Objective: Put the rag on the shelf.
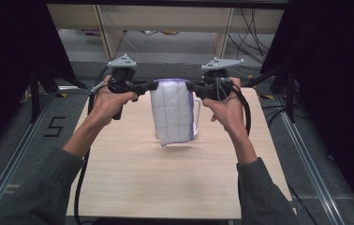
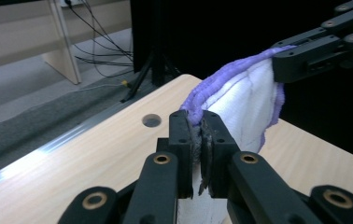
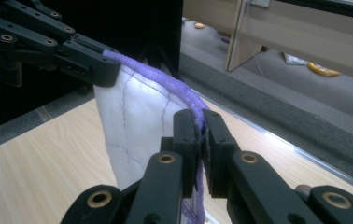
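A white quilted cloth (image 1: 172, 112) with a purple edge hangs in the air above the far half of the counter (image 1: 133, 183), held up by its top edge. The left gripper (image 1: 152, 86) has its jaws clamped on the cloth's top left corner, and the right gripper (image 1: 190, 86) has its jaws clamped on the top right corner, so the purple hem runs stretched between the two.

In the left gripper view the jaws are pressed narrow on the purple hem of the cloth (image 2: 240, 107), with the right gripper (image 2: 277, 65) gripping the far end of that hem. In the right gripper view the jaws likewise pinch the hem tight, the cloth (image 3: 137, 126) hanging down from it, and the left gripper (image 3: 107, 70) bites the other corner.

The cloth's lower end hangs just above the counter, casting a small shadow below it. A round hole (image 2: 151, 121) in the counter lies beyond the cloth's left corner.
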`<state>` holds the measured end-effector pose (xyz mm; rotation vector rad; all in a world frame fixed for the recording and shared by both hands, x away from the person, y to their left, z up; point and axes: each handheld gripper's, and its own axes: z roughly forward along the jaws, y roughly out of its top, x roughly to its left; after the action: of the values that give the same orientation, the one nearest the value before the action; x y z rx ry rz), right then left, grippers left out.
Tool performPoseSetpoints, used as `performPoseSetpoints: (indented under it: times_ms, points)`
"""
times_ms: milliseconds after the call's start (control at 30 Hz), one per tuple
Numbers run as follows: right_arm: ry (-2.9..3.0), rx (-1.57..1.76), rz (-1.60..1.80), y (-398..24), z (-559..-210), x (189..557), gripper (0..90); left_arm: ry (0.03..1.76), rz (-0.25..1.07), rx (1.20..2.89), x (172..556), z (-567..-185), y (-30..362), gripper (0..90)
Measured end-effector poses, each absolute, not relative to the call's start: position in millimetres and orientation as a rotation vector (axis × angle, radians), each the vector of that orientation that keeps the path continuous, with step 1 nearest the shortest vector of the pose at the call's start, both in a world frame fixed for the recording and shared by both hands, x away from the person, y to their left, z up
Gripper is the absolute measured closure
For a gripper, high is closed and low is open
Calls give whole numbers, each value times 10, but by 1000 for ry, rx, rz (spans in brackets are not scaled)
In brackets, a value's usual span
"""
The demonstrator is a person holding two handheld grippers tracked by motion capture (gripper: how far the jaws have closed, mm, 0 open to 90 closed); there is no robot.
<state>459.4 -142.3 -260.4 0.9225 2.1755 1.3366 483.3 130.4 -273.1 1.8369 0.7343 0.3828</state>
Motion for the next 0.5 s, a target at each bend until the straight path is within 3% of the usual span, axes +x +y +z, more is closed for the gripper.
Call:
performPoseSetpoints:
  times_ms: [500]
  points:
    - [2097,991,1353,-1538,-2462,4891,856,760,395,1820,5096,-2503,1127,834]
